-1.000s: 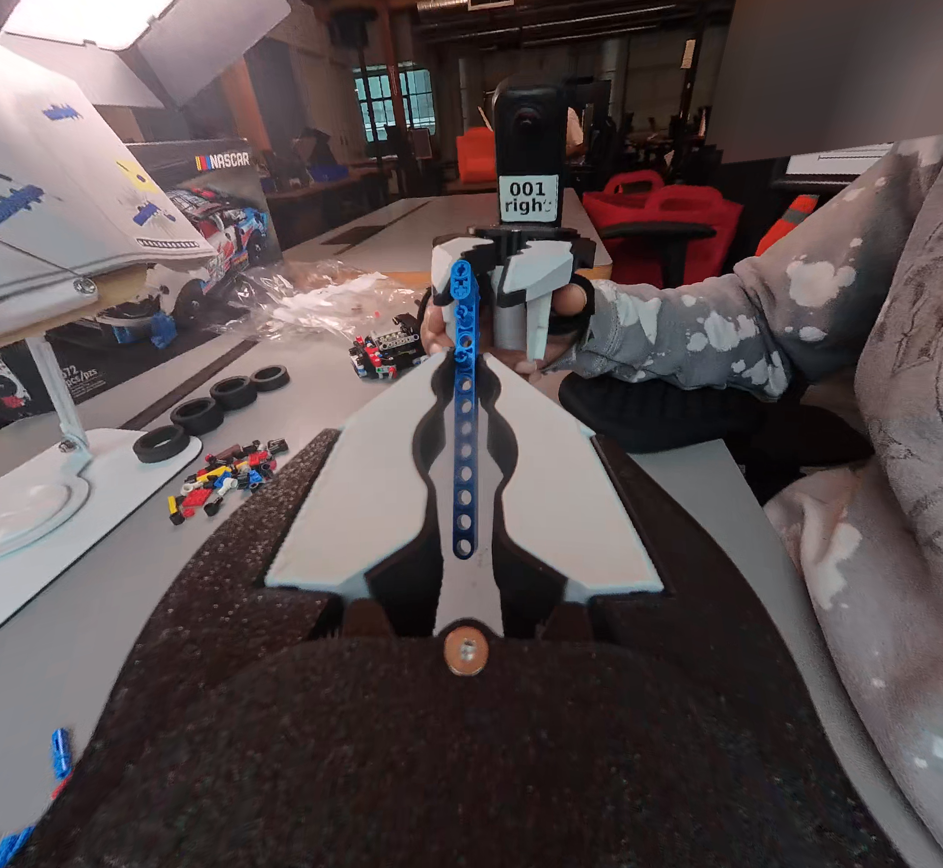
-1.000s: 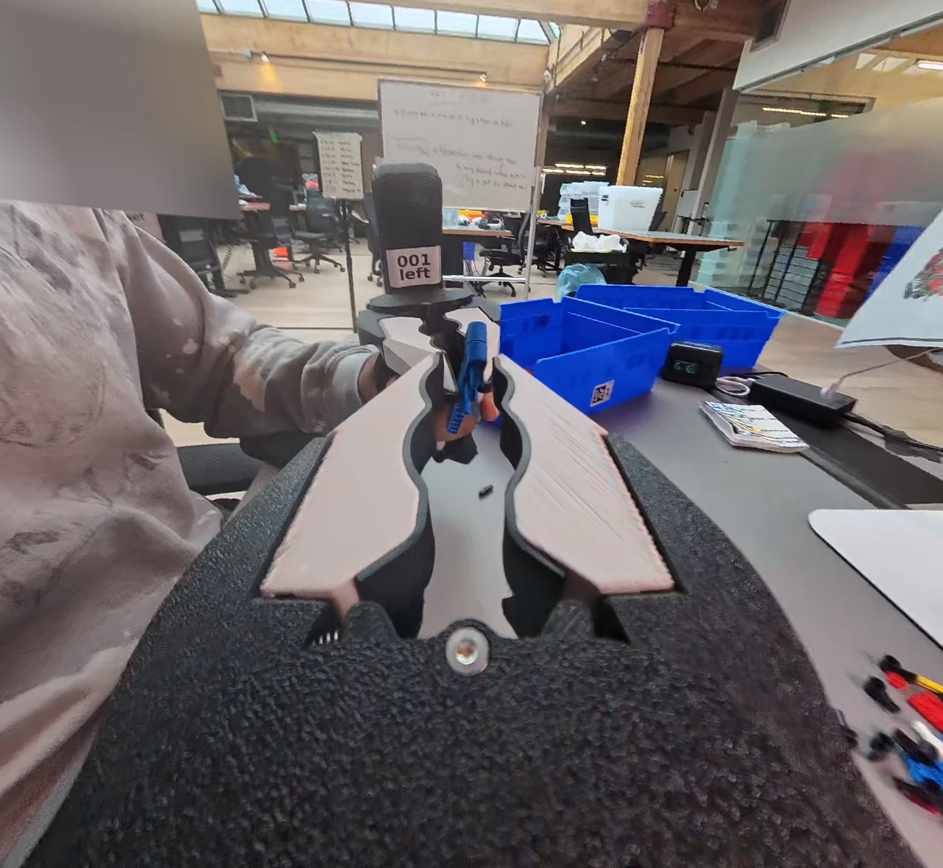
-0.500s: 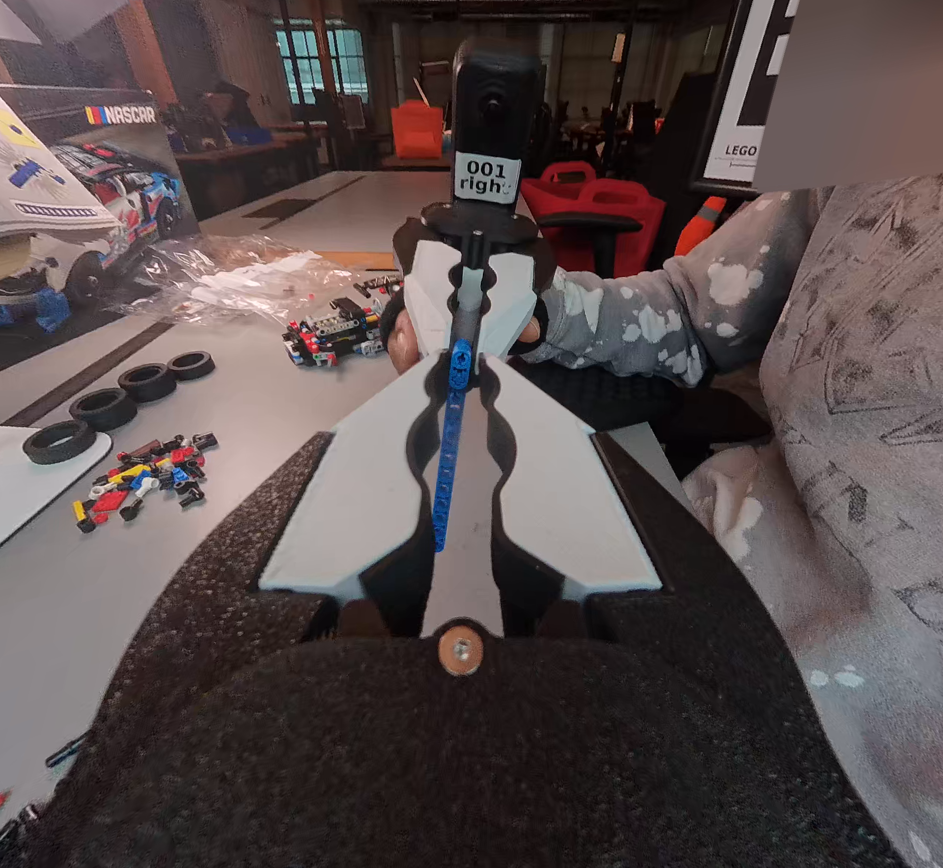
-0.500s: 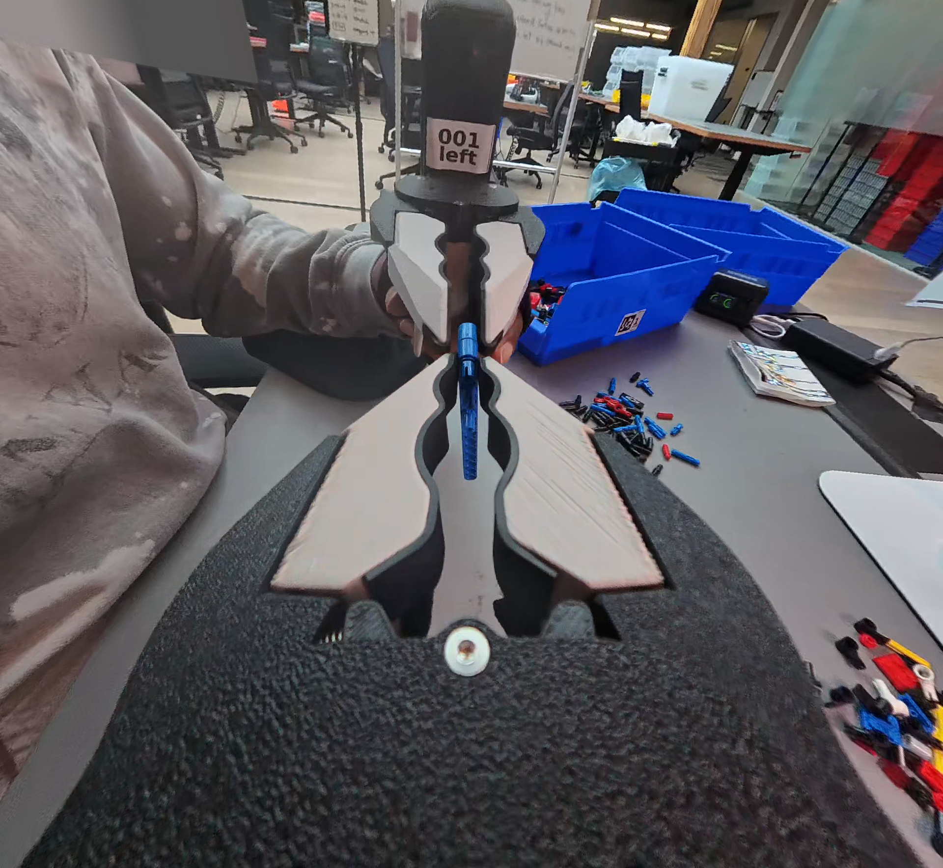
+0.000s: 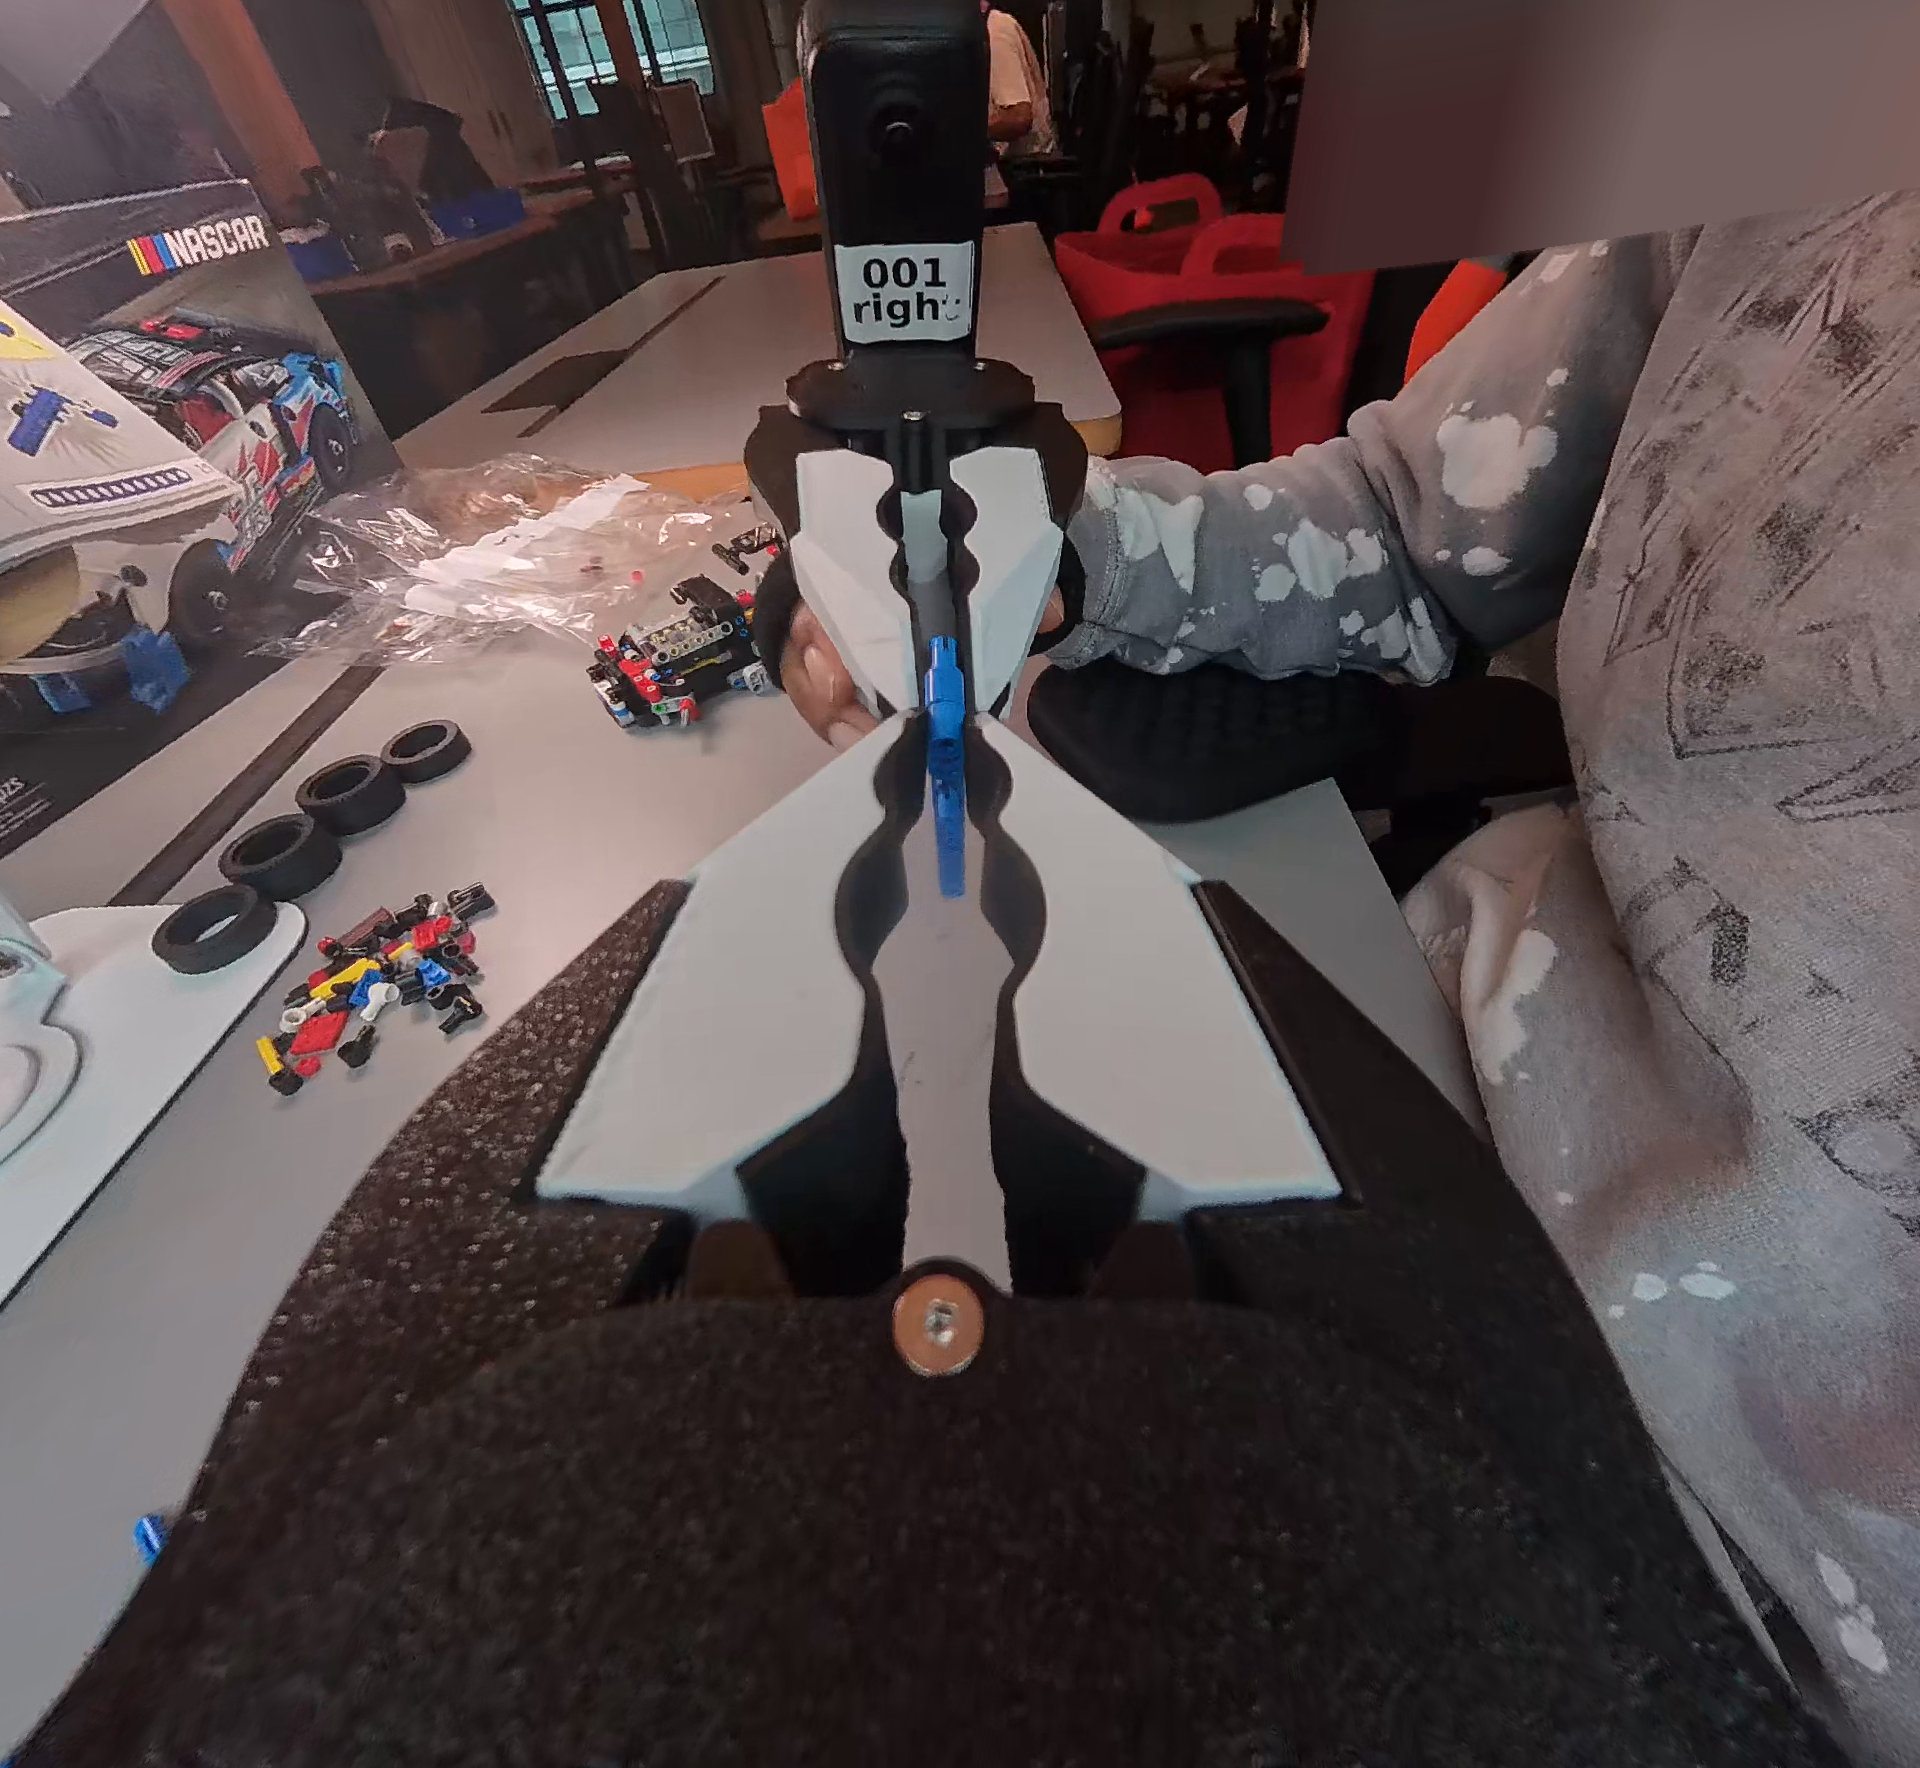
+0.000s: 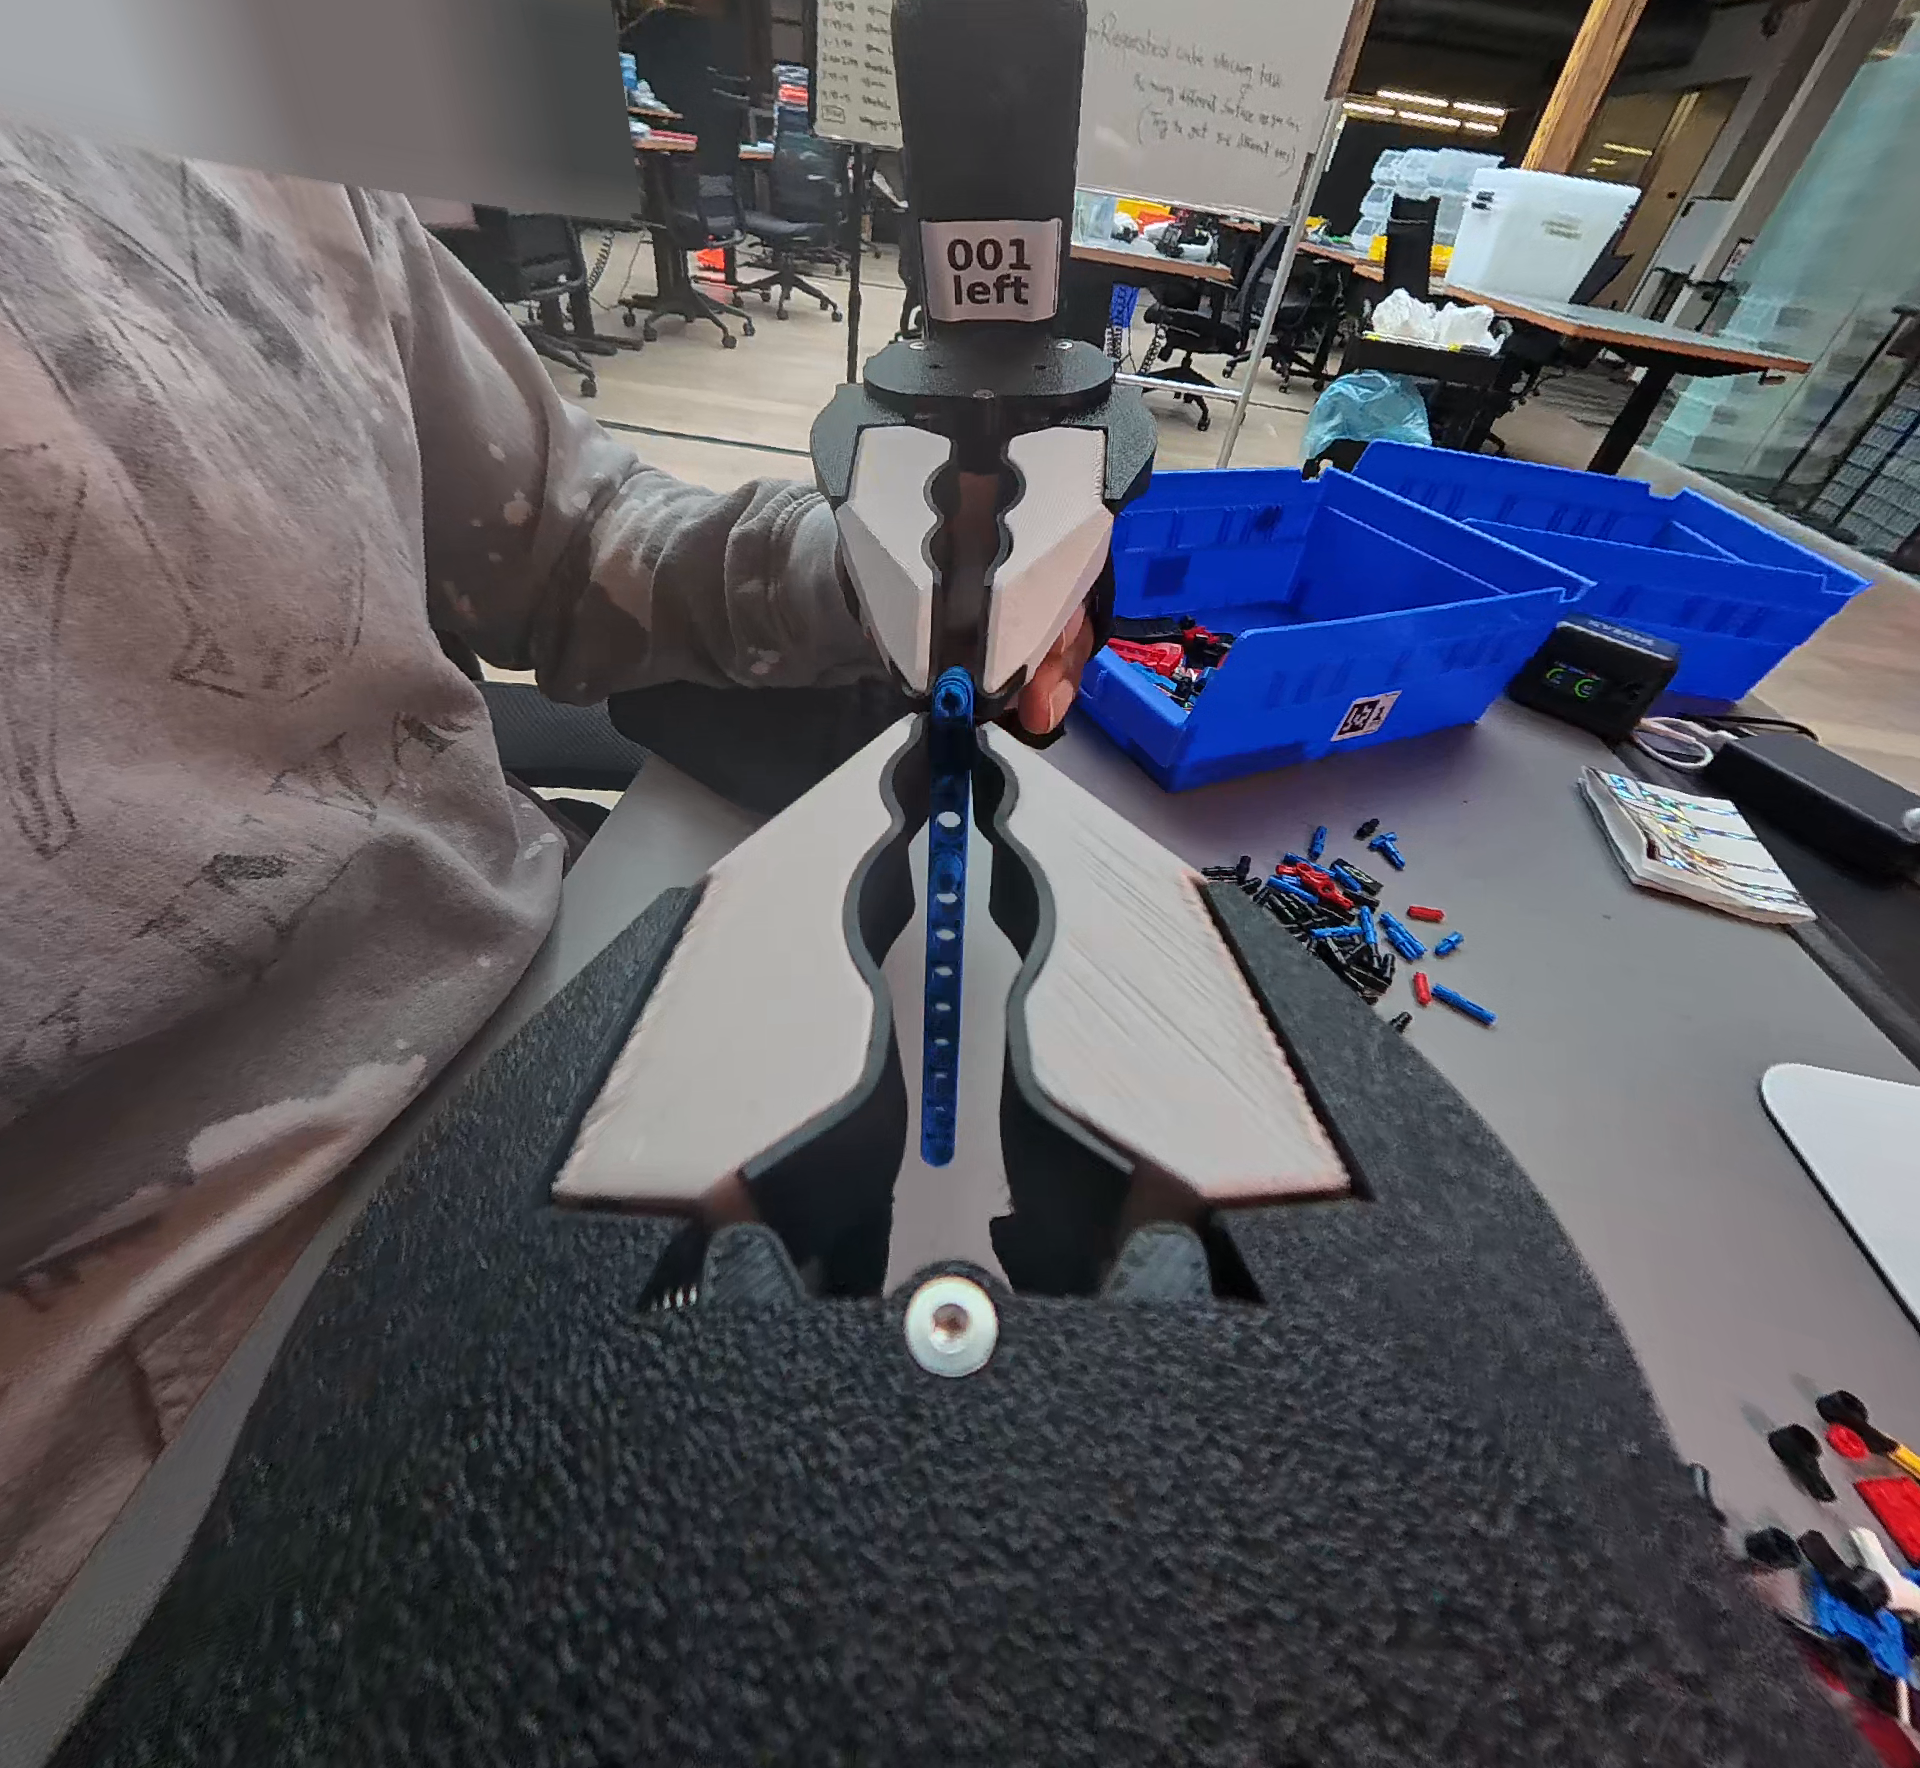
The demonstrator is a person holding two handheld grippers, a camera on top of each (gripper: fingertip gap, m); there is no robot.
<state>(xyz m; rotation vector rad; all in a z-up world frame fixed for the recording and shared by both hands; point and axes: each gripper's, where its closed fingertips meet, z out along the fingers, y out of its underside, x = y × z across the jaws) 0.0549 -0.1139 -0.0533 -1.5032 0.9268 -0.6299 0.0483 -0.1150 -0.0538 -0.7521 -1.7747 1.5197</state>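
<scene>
Clamped tip-to-tip on thin blue holed beam (image 6: 943, 939), left gripper (image 5: 940, 731) and right gripper (image 6: 951, 731) both closed; probably light, stiff, slick, so best pinched across flat faces.

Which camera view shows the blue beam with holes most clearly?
The right wrist view: the blue beam lies lengthwise between the right tongs, with its row of holes visible. The left wrist view shows it foreshortened, mostly edge-on, at the left tongs.

Blue beam (image 6: 943, 939), blue bins (image 6: 1351, 617), black tyres (image 5: 281, 854), grey table (image 6: 1621, 970).
</scene>
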